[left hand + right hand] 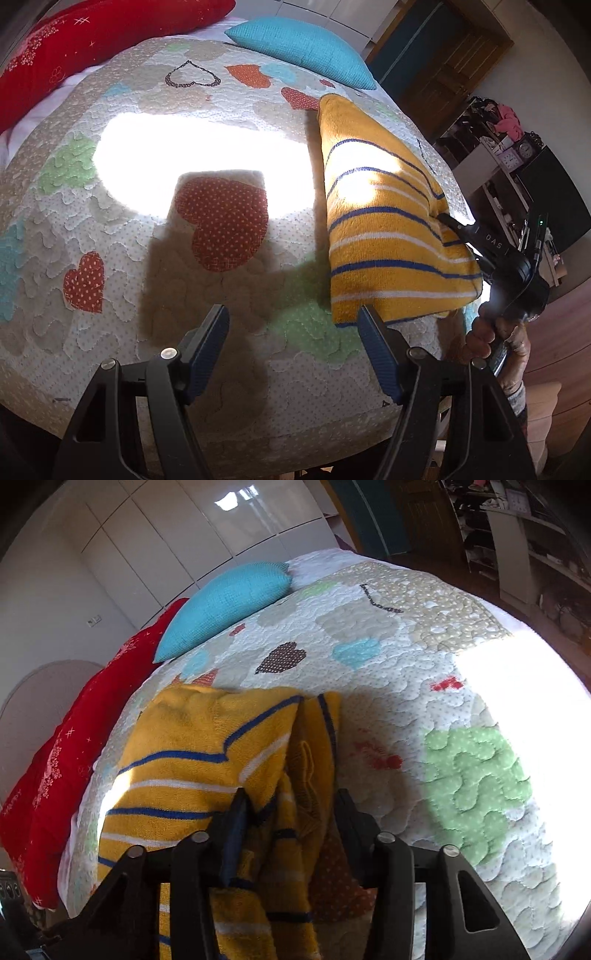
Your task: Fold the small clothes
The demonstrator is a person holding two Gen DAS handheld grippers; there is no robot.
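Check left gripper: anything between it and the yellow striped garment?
Nothing visible. The left gripper is open over bare heart-patterned quilt, and the yellow striped garment lies just beyond its right finger. The right gripper is at the garment's far edge, fabric between its fingers, away from the left's path.

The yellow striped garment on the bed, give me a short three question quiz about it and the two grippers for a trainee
1. True or false: the left gripper is clamped on the yellow striped garment.
2. Multiple choice: what touches the garment's right-hand edge in the left wrist view? A) the turquoise cushion B) the right gripper C) the red pillow
3. Fill in: the garment lies on a quilt patterned with ____.

Key
1. False; its fingers are spread with only quilt between them.
2. B; the right wrist view shows garment fabric bunched between its fingers.
3. Hearts.
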